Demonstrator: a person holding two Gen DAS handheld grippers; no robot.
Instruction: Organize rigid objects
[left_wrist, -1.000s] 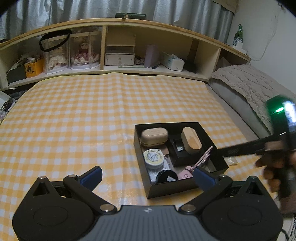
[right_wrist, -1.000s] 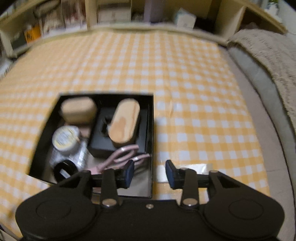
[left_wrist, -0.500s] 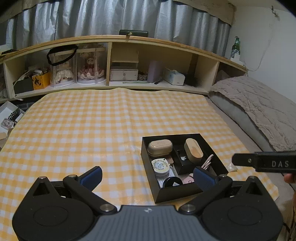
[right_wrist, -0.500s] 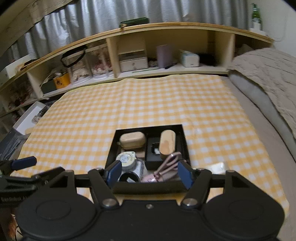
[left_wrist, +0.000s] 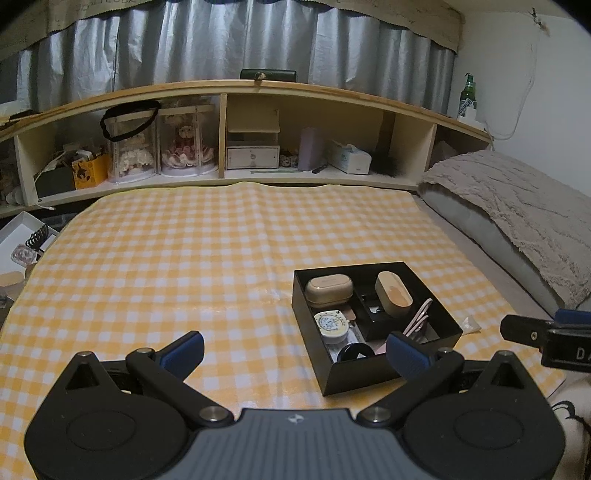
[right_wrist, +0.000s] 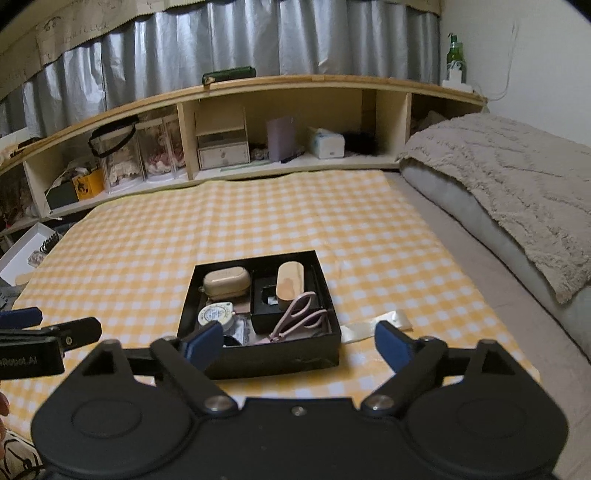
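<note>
Your open black rectangular box (right_wrist: 258, 354) holds pink scissors (right_wrist: 299, 320), a beige case (right_wrist: 226, 282) and a round tin (right_wrist: 215, 314). It sits beyond your right gripper (right_wrist: 297, 345), whose empty jaws are opening wide; your left gripper (left_wrist: 295, 350) gapes empty.

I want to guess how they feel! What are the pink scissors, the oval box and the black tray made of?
The pink scissors look like matte plastic on the handles; the blades are hidden. The oval box looks like light wood: tan, dull, faintly grained, though it could be printed plastic. The black tray seems to be stiff card or thin plastic, with flat, thin, matte walls.
</note>
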